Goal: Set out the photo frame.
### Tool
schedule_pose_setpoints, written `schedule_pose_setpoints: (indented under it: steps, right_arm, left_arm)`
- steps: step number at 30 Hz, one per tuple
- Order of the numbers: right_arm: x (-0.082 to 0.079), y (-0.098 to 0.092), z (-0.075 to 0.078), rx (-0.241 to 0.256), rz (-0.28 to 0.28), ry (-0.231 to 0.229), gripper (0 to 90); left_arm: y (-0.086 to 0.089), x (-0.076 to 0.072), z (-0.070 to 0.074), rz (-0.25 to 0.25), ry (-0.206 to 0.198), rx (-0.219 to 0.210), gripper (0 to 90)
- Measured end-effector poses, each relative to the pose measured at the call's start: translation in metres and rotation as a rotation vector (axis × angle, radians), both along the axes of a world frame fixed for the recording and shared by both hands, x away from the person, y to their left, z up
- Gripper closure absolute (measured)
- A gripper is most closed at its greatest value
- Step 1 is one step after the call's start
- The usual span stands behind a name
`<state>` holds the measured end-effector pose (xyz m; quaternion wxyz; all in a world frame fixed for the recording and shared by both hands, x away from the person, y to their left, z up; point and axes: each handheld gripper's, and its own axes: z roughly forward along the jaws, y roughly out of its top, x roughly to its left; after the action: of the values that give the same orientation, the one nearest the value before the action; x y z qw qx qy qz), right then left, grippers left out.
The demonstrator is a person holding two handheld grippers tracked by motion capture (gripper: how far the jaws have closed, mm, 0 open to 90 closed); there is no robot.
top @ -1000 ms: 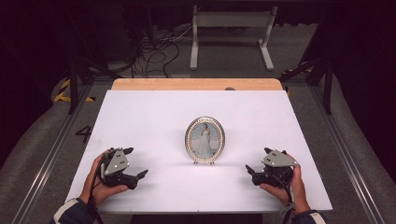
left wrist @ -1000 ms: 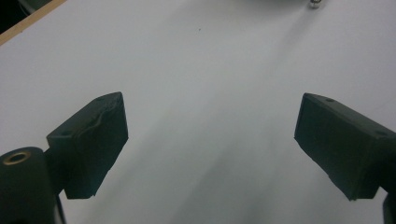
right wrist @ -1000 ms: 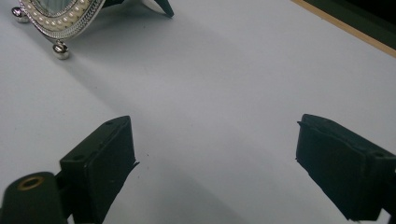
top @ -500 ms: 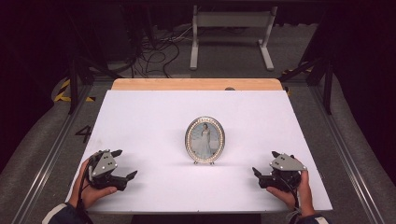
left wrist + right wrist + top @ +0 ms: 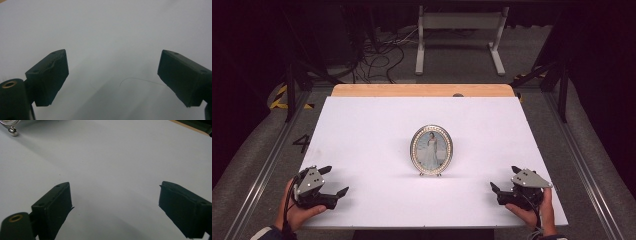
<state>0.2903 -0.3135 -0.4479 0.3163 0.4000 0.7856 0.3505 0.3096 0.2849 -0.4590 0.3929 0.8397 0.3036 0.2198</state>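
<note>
We start at the left gripper, low over the near left corner of the white table, jaws spread wide with nothing between them. Its own view confirms it: two black pads far apart and a thin hair-like thread lying on the sheet ahead of them. The left hand grips it from below and behind, forearm entering from the near edge, grey plate facing up.

Across from it we have the right gripper, jaws likewise wide apart and holding nothing, pointing inward and slightly away from the person. The right hand wraps it from the near side.

Out ahead and between the two grippers, well apart from both, stands the oval picture frame. It is upright, long axis vertical, its face turned toward the person.

From above we see the whole frame with its beaded rim and portrait. The right gripper view catches just a shiny ball foot and a sliver of rim at the far left ahead of its jaws.
</note>
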Motion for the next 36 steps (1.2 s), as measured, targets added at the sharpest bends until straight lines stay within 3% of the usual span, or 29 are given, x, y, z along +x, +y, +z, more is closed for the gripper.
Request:
schedule_pose_setpoints:
  steps: [5,21,36]
  right_arm:
    - [0.0,-0.006,-0.004,0.009,-0.013,0.018,11.1]
    - [0.0,-0.003,-0.002,0.008,-0.012,0.004,10.8]
    - [0.0,-0.003,-0.002,0.007,-0.009,0.003,10.8]
  left_arm:
    - [-0.004,0.002,-0.001,-0.016,0.007,-0.003,10.5]
    - [-0.009,0.001,-0.003,-0.029,0.021,-0.019,10.5]
    - [-0.012,0.001,-0.004,-0.034,0.028,-0.007,10.6]
